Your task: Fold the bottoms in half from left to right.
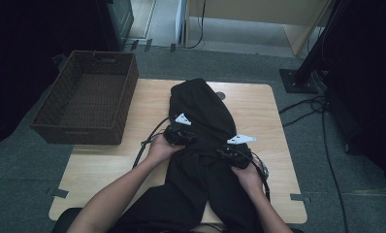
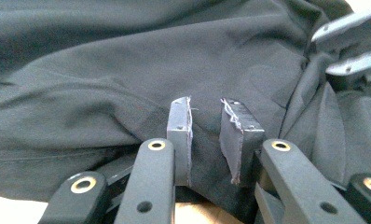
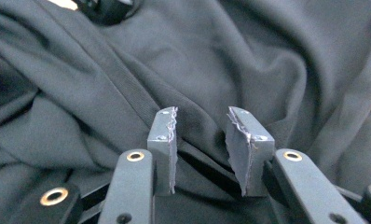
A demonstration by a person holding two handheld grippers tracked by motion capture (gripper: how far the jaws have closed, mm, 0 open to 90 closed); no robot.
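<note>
A black garment [image 1: 201,104] lies lengthwise down the middle of the wooden table [image 1: 259,111], its near end hanging off the front edge. My left gripper [image 1: 180,131] rests on the garment's left side and my right gripper [image 1: 234,151] on its right side, each held by a hand. In the left gripper view the left gripper [image 2: 207,105] has its jaws partly apart, with dark cloth [image 2: 104,70] lying in the gap. The right gripper [image 3: 200,114] is likewise parted, and a fold of the cloth [image 3: 267,56] runs between its pads. The right gripper's jaws [image 2: 351,46] show far off.
A brown wicker basket [image 1: 84,131] stands at the table's left edge, partly overhanging it. Bare wood shows on both sides of the garment. Black cables [image 1: 327,126] trail over the floor on the right, near a dark stand base [image 1: 297,80].
</note>
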